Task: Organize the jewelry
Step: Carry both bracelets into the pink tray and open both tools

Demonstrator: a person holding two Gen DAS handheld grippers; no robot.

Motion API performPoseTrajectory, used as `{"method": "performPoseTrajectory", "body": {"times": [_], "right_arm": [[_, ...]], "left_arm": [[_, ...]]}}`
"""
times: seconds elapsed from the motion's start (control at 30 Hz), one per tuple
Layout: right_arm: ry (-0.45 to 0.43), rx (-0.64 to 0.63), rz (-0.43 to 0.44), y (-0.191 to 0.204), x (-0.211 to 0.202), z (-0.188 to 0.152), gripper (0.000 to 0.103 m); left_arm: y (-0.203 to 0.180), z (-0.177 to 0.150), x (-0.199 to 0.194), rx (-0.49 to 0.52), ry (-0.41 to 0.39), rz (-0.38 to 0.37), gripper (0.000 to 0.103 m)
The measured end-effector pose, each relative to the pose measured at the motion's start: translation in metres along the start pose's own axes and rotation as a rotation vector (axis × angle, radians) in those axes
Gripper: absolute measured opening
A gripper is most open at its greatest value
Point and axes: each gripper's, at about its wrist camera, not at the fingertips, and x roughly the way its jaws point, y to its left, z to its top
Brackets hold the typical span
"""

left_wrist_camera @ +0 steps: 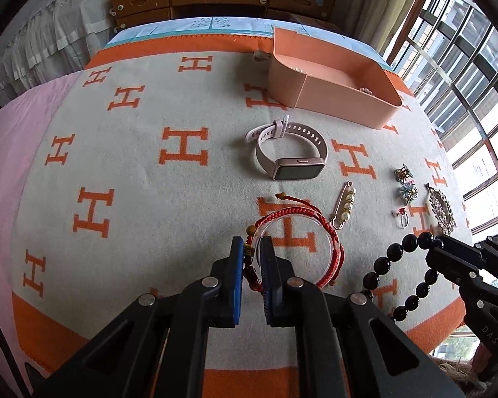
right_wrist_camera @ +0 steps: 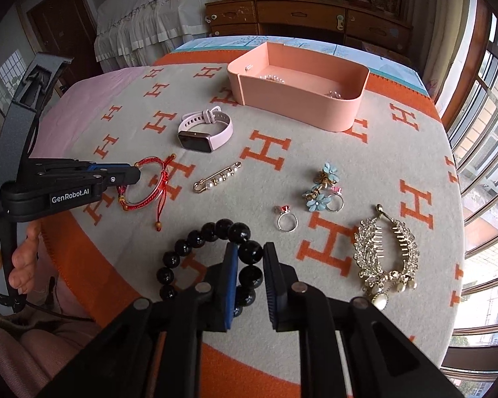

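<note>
Bedroom light from the barred windows falls on my work surface, a grey blanket patterned with orange H letters, with a wooden dresser behind it at twelve o'clock.

My left gripper has its blue pads pinched tight on the beaded side of the red braided cord bracelet, which otherwise lies on the blanket. My right gripper is clamped narrowly on one bead of the black glossy bead bracelet, the loop trailing toward nine o'clock of the jaws.

The salmon-pink plastic storage box sits at twelve o'clock in the right wrist view. I judge the task only just under way: a few small pearl pieces lie inside it, too small for me to identify.

Left on the blanket:
- pale pink silicone smartwatch, at eleven o'clock
- gold safety-pin brooch with pearls, toward the centre
- light blue flower hair clips, at one o'clock
- silver ring with a red stone, just beside them
- gold rhinestone leaf hair comb, at three o'clock

Both held bracelets have yet to reach the box.

For writing, I read "GenRobot.AI" on the left gripper's body in the right wrist view, and partial letters "DAS" on the right gripper's side in the left wrist view.
</note>
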Motion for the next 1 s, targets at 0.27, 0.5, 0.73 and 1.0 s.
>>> {"method": "performPoseTrajectory", "body": {"times": [0.27,0.5,0.73,1.0], "right_arm": [[-0.127,0.017,0.017,-0.007,-0.043,0.039,0.015],[-0.257,0.038,-0.029,-0.024,-0.077,0.100,0.015],[-0.282,0.132,-0.032,-0.053,-0.067,0.165,0.015],[-0.183,0.258,-0.067,-0.091,0.003,0.200,0.015]], "left_arm": [[-0.010,0.032,-0.041,0.025,-0.108,0.005,0.007],[-0.024,0.093,-0.075,0.062,-0.217,-0.004,0.007],[-0.041,0.164,-0.063,0.081,-0.227,-0.027,0.008],[-0.060,0.199,0.008,0.082,-0.120,-0.050,0.008]]}}
